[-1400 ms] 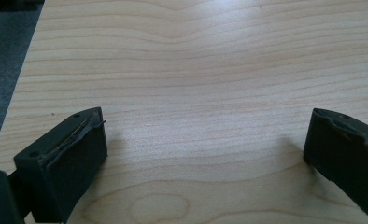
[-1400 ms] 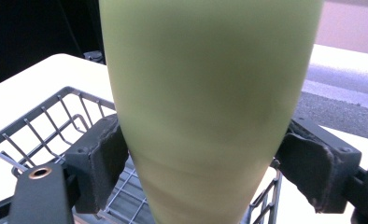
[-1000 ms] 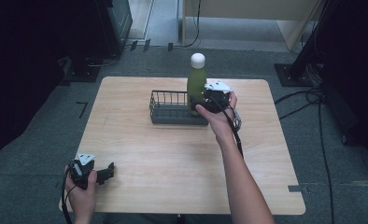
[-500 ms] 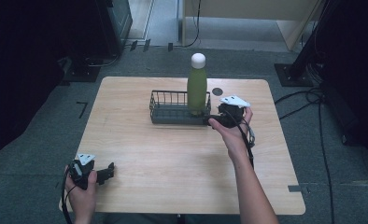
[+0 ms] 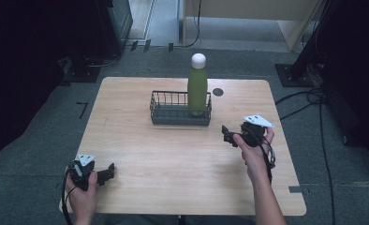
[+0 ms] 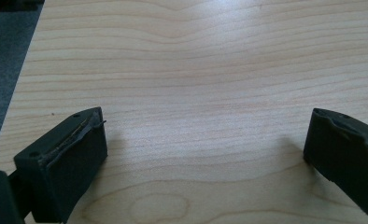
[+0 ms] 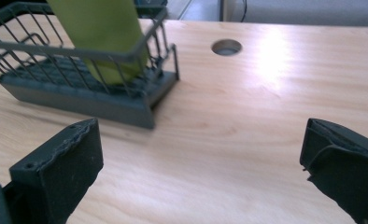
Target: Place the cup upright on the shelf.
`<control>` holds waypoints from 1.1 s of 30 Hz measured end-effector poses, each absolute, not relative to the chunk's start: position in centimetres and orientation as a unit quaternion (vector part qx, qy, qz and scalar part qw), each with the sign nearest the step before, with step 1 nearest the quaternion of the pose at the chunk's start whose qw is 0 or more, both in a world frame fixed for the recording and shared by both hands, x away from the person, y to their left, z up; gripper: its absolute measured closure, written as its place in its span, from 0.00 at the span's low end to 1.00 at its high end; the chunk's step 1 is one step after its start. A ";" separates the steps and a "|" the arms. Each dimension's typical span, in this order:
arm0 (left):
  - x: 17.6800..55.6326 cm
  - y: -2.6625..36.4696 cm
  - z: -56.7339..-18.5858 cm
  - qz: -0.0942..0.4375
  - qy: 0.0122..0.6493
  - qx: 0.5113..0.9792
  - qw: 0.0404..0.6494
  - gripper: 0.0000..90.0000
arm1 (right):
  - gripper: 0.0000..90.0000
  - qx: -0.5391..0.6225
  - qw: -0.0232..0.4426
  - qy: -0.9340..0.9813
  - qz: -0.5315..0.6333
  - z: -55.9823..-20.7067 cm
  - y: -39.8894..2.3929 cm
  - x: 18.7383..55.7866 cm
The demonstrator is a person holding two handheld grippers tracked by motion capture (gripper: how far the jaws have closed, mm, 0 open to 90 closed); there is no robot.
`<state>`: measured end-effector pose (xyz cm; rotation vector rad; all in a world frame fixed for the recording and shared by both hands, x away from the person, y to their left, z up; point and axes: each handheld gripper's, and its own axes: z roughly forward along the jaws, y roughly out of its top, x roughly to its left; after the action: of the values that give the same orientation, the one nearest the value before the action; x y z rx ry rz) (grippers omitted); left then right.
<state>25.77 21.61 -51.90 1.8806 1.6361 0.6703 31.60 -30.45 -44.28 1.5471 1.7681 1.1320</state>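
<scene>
Item: green bottle (image 5: pixel 197 90), white cap, upright in the right end of a dark wire basket (image 5: pixel 166 114) at the far middle of the table (image 5: pixel 173 154). Right gripper (image 5: pixel 225 134): jaws wide apart, empty, near the basket's right end. Left gripper (image 5: pixel 108 171): jaws apart, empty, at the near left corner. Handling note: the bottle appears set down; retreat the right gripper clear of the basket wall to avoid tipping it.

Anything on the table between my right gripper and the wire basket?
No: just bare tabletop between the open right gripper and the wire basket, seen in the right gripper view.
</scene>
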 end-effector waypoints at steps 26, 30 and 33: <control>25.8 21.6 -51.9 0.250 0.609 0.700 0.277 0.00 | 0.00 0.627 0.262 0.639 0.361 -50.7 -40.8 23.5; 25.8 21.6 -51.9 0.250 0.609 0.700 0.277 0.00 | 0.00 0.632 0.266 0.640 0.347 -51.3 -42.2 22.1; 25.8 21.6 -51.9 0.250 0.609 0.700 0.277 0.00 | 0.00 0.634 0.267 0.637 0.348 -51.5 -42.9 21.2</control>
<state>25.77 21.60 -51.91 1.8800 1.6363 0.6714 21.19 -42.92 -51.48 1.7105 1.7204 0.9408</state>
